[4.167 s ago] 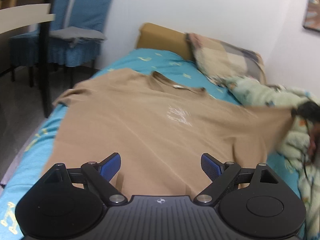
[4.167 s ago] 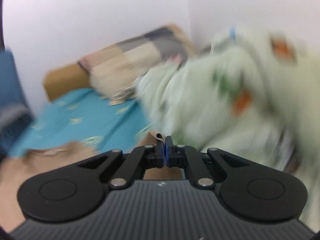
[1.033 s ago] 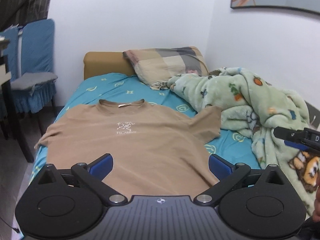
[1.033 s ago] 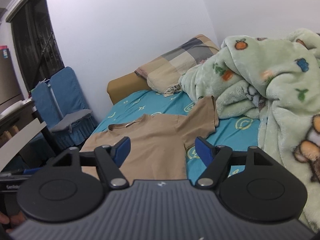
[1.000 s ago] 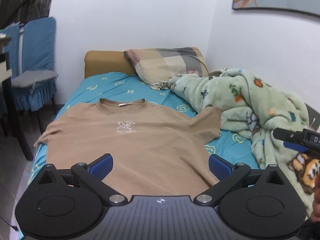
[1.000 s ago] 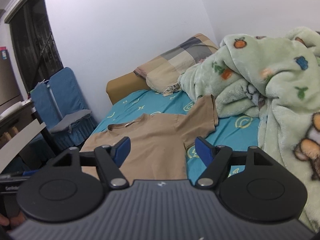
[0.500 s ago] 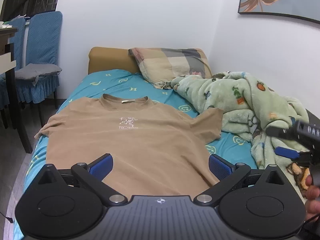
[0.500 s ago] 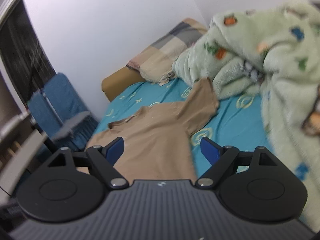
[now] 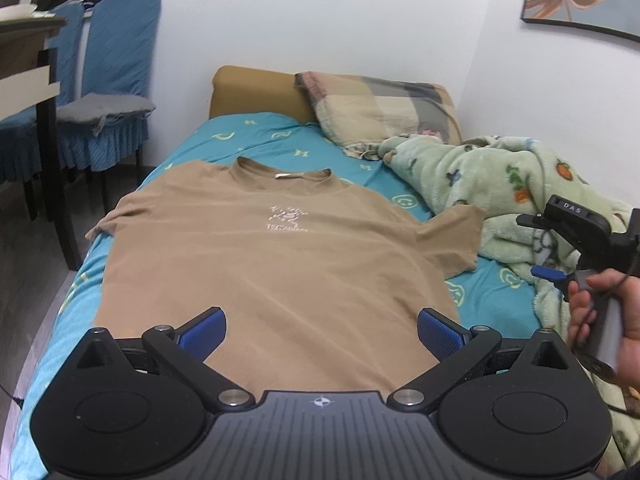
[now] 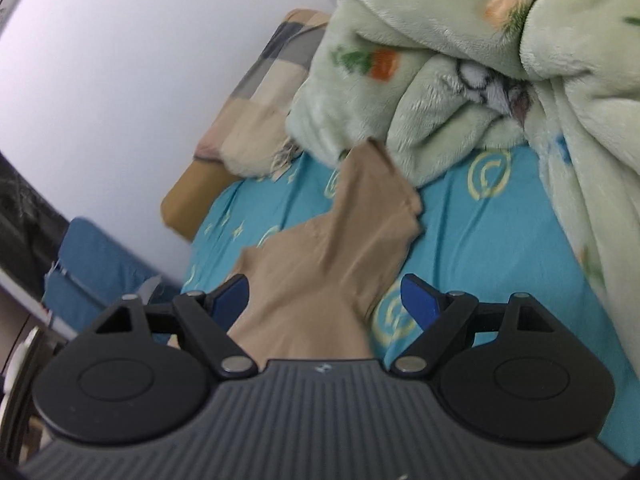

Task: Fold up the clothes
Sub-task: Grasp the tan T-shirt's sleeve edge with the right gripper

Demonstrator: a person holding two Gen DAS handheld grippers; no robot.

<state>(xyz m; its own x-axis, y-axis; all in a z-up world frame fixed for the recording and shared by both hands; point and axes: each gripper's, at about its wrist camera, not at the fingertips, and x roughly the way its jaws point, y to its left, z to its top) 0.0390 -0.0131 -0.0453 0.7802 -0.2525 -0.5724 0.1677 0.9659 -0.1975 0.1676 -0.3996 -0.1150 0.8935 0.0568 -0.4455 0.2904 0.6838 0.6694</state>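
Observation:
A tan T-shirt lies spread flat, front up, on the blue bed sheet, collar toward the headboard. My left gripper is open and empty, hovering above the shirt's bottom hem. My right gripper is open and empty above the shirt's right sleeve, which points toward the green blanket. The right gripper also shows in the left wrist view, held in a hand at the bed's right side.
A crumpled green fleece blanket fills the bed's right side, touching the sleeve end. A checked pillow leans on the tan headboard. Blue chairs and a table stand left of the bed.
Both grippers have come lower and closer to the shirt. The right gripper has swung down over the right sleeve. Both stay open.

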